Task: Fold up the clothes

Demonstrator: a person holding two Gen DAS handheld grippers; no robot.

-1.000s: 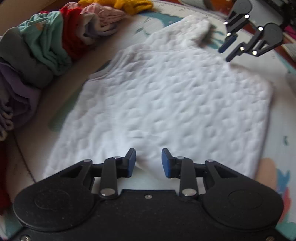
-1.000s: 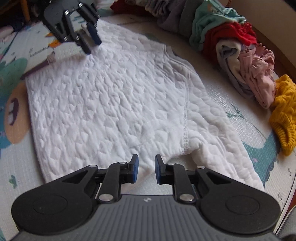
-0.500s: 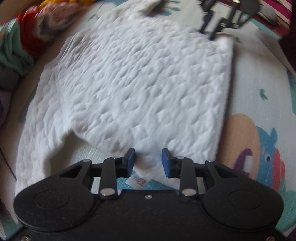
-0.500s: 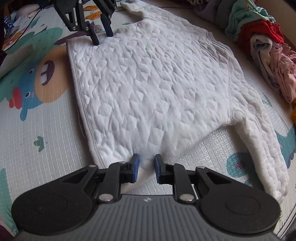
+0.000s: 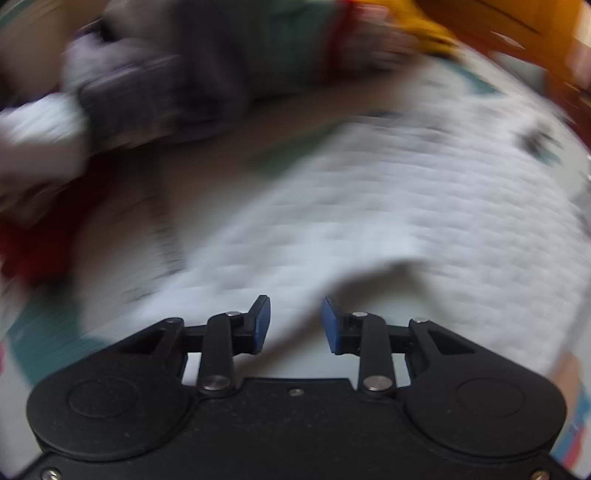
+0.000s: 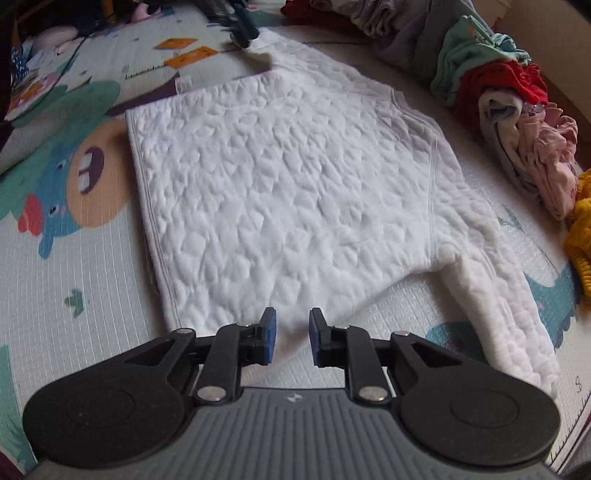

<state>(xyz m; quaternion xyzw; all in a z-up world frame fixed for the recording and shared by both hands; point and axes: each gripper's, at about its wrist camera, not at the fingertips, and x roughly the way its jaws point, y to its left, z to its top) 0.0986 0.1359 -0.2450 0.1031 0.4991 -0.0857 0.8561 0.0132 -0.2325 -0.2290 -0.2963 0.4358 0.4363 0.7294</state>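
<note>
The white quilted sweatshirt (image 6: 295, 192) lies flat mid-frame on the cartoon-printed play mat (image 6: 74, 258), unfolded; both the left gripper (image 5: 295, 320) and right gripper (image 6: 292, 334) gape empty, so the next move is probably pinching a sleeve.

the left gripper (image 5: 295, 319) hung with its blue-padded fingers (image 5: 261, 323) spread apart and nothing between them; its own view was smeared with blur. the right gripper (image 6: 292, 334) sat low, its fingers (image 6: 269, 334) parted by a narrower gap, nothing pinched. from the right wrist view, the left gripper (image 6: 242, 27) appeared far off, blurred.
</note>
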